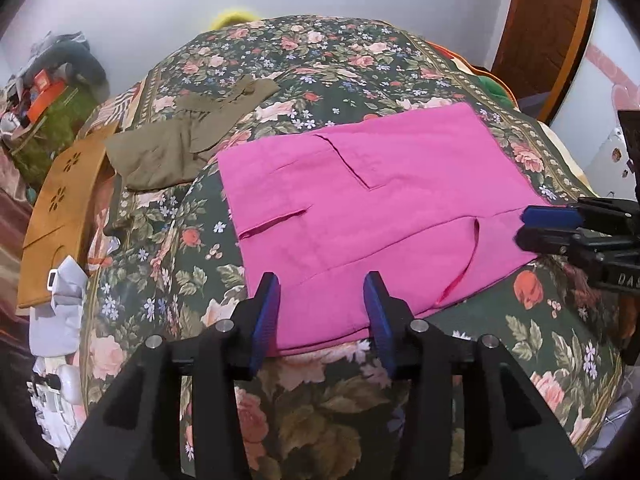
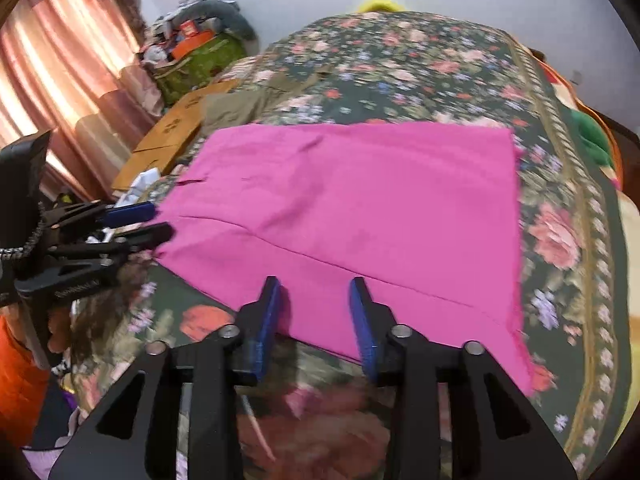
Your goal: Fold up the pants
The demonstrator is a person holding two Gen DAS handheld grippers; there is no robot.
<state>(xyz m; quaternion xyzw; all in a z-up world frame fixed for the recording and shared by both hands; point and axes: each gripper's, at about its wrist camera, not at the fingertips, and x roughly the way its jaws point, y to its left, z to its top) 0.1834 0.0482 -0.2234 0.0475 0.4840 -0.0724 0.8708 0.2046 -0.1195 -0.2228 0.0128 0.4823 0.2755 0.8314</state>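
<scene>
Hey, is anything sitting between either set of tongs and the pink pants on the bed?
Nothing visible. The left tongs and right tongs are both open right at the near edge of the pink pants, with only the floral bedspread below.

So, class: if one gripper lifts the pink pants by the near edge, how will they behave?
The pink pants lie flat in thin layers with soft creases, so they would likely droop limply. Being thin cloth, probably light. The stacked layers may slide apart on the floral bedspread if only one is caught.

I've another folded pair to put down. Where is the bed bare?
Bare floral bedspread lies beyond the pink pants, toward the wall, and right of them. The left side is crowded: olive garment, tan cloth.
</scene>
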